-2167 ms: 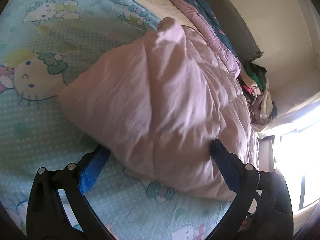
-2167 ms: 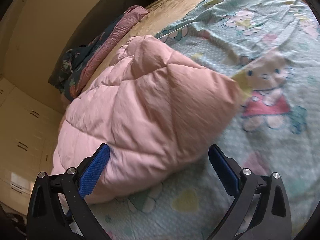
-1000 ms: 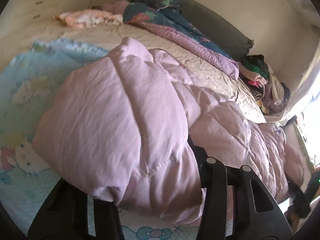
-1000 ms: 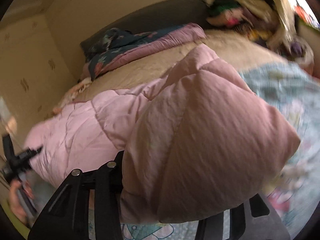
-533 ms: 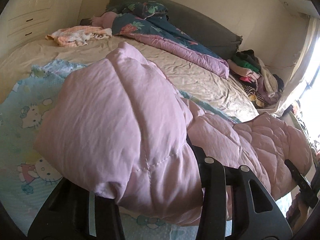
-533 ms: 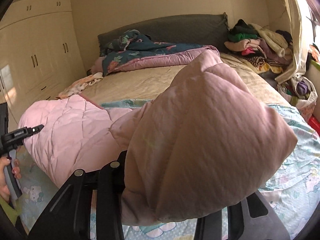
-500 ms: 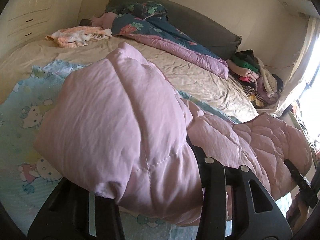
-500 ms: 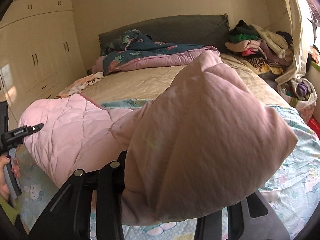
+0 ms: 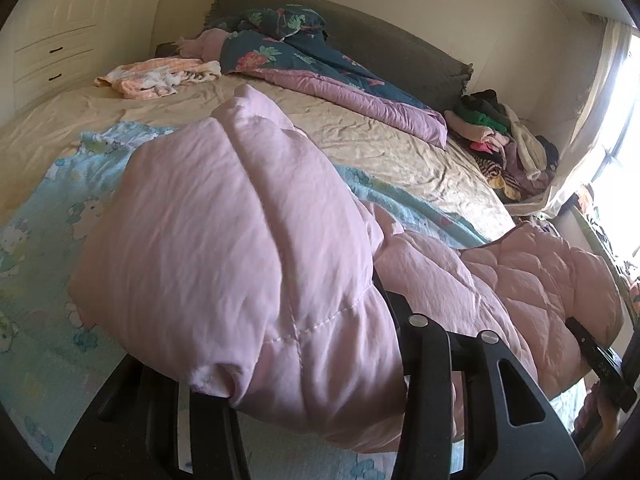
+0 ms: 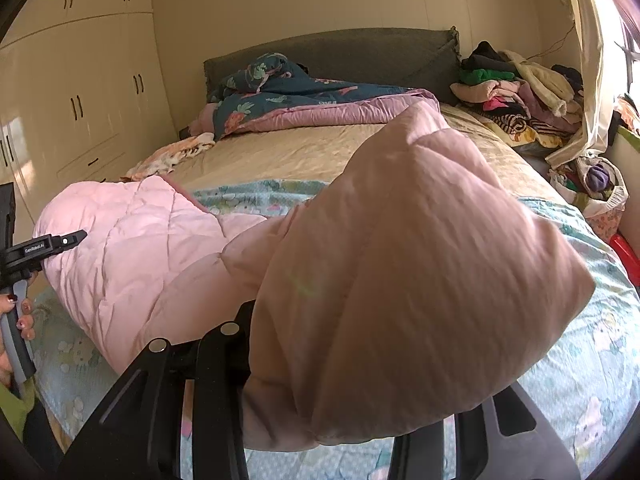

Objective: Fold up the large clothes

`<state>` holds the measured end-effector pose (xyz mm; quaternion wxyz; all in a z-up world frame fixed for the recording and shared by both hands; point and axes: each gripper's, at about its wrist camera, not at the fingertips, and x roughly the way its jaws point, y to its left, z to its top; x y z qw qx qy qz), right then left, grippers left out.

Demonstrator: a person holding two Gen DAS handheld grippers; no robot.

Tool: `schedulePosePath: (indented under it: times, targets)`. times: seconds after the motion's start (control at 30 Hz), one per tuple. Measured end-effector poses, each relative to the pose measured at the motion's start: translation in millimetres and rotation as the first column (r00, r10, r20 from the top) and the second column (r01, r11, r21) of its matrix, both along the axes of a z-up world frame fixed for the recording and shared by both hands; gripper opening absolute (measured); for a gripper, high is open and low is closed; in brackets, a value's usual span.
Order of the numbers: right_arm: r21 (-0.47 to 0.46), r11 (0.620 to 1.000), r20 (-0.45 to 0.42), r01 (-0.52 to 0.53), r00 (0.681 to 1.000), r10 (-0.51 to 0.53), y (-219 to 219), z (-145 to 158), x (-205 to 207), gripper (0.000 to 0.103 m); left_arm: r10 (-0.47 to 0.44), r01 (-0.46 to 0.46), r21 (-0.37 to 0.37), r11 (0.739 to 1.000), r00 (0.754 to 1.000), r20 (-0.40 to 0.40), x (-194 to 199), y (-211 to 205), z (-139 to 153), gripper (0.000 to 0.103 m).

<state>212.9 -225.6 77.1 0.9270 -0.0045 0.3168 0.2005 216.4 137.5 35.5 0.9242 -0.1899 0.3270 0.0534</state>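
both the left gripper (image 9: 304, 404) and the right gripper (image 10: 320, 412), open two seconds earlier, had clamped the pink quilted jacket's (image 9: 248, 248) near edge and raised it off the bed (image 9: 360, 136); fold begun.

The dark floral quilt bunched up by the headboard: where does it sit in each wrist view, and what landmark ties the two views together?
Left wrist: the dark floral quilt lies top centre, running down to the right along the grey headboard.
Right wrist: the quilt lies upper centre-left, below the headboard.
Shared landmark: the clothes pile, right of the headboard in both views.
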Motion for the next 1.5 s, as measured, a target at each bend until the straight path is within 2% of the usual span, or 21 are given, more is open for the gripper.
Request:
schedulePosePath:
  times: [0.6, 0.87, 1.1, 1.2, 1.4, 1.5]
  targets:
    - [-0.005, 1.000, -0.030, 0.023, 0.999, -0.024, -6, -16, -65, 0.035, -0.025, 0.025, 0.000, 1.000, 0.999, -0.036, -61, -2, -20, 0.036]
    - [0.010, 0.999, -0.075, 0.047, 0.996, -0.046, -13, -34, -85, 0.036, -0.030, 0.030, -0.001, 1.000, 0.998, -0.053, -84, -2, -38, 0.038]
    - [0.048, 0.994, -0.150, 0.103, 0.984, -0.095, -21, -58, -85, 0.040, -0.020, 0.019, -0.017, 1.000, 0.997, -0.074, -91, 1, -54, 0.042]
    - [0.068, 0.988, -0.205, 0.137, 0.971, -0.121, -27, -70, -78, 0.044, -0.016, 0.014, -0.015, 1.000, 0.996, -0.089, -90, 0, -60, 0.045]
    - [0.143, 0.971, -0.292, 0.194, 0.945, -0.146, -40, -89, -73, 0.060, -0.004, 0.001, -0.028, 1.000, 0.994, -0.105, -92, 4, -69, 0.053]
    - [0.164, 0.961, -0.323, 0.223, 0.933, -0.161, -48, -91, -77, 0.077, 0.003, -0.007, -0.033, 0.999, 0.993, -0.116, -96, 5, -69, 0.061]
